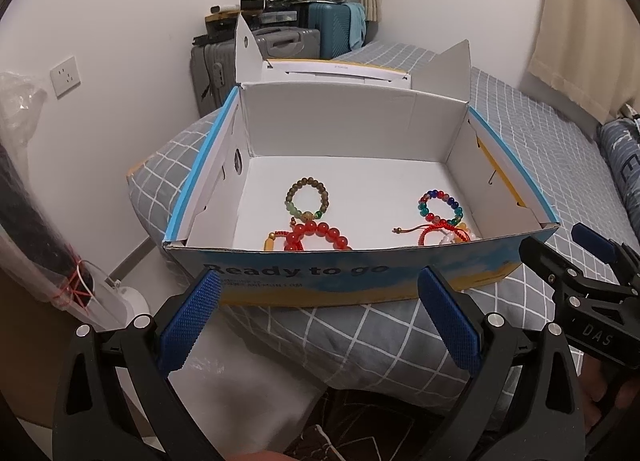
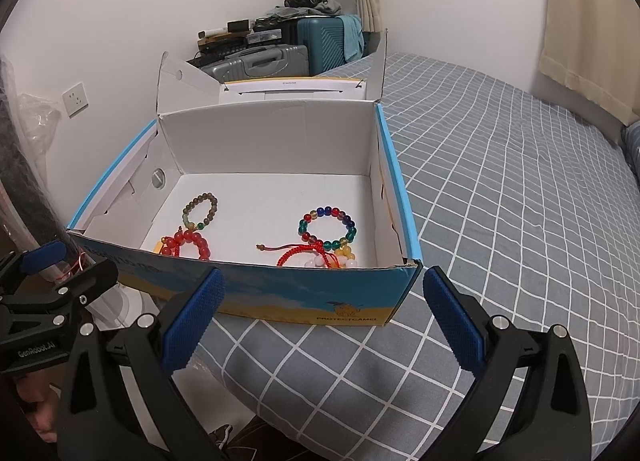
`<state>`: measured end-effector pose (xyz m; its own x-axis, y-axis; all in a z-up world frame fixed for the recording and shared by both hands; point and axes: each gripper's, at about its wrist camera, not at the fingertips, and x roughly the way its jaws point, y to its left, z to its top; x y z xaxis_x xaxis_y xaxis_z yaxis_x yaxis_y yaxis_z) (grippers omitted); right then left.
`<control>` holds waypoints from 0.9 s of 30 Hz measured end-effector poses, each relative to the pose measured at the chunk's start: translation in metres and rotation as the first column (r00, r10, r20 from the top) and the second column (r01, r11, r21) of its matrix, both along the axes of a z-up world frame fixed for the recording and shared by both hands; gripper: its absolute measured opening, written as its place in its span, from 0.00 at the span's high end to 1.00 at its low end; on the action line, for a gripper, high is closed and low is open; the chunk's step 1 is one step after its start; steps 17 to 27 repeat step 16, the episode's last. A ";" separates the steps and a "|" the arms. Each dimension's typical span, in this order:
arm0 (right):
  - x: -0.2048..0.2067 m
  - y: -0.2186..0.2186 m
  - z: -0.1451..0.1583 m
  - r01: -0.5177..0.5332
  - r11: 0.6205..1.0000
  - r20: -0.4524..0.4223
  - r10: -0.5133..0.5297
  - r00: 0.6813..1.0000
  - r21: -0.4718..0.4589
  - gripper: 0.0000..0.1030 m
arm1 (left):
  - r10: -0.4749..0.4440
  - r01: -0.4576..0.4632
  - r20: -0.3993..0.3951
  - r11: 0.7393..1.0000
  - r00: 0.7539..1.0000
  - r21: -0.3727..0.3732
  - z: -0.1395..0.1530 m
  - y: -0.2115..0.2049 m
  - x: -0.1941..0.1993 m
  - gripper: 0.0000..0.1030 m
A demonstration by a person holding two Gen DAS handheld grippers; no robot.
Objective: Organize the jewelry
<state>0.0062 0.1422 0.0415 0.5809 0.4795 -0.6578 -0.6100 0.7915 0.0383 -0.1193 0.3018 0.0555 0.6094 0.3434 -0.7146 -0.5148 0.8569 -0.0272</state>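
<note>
1. An open cardboard box with a blue and yellow printed outside and a white inside (image 1: 452, 133) (image 2: 276, 141) is seen resting on a grey bedcover with a white grid pattern (image 2: 500, 197) (image 1: 360, 325), its lid folded back at the far side.
2. "Ready to go" is read in dark letters on the box's near wall in the left wrist view; "PROTECTCAMEL" is read under a small animal emblem near the right corner in the right wrist view.
3. Inside, at the left, a bracelet of brown wooden beads with a few green ones (image 1: 307, 197) (image 2: 201, 211) is laid just beyond a bracelet of glossy red round beads (image 1: 318, 236) (image 2: 192, 243).
4. At the right, a bracelet of multicoloured glass beads (image 1: 440, 205) (image 2: 327, 227) lies just beyond a red braided cord bracelet (image 1: 434, 233) (image 2: 304, 255) and some pale yellow and white beads, partly hidden by the near wall.
5. The left gripper (image 1: 320, 321) is held wide open and empty in front of the near wall; "GenRobot.AI" is read on its body in the right wrist view.
6. The right gripper (image 2: 322, 319) is likewise spread wide, with nothing between its blue pads (image 2: 192, 321); "DAS" is read on its body in the left wrist view.
</note>
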 end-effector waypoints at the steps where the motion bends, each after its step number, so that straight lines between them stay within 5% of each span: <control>1: 0.000 0.000 0.000 0.000 1.000 0.000 0.000 1.000 0.000 0.07 | 0.002 -0.002 -0.002 1.000 1.000 -0.002 0.000 0.000 0.000 0.06; 27: -0.001 0.000 0.000 0.002 1.000 -0.001 -0.002 1.000 -0.001 0.07 | 0.009 -0.009 0.007 1.000 1.000 -0.006 0.001 -0.001 -0.001 0.06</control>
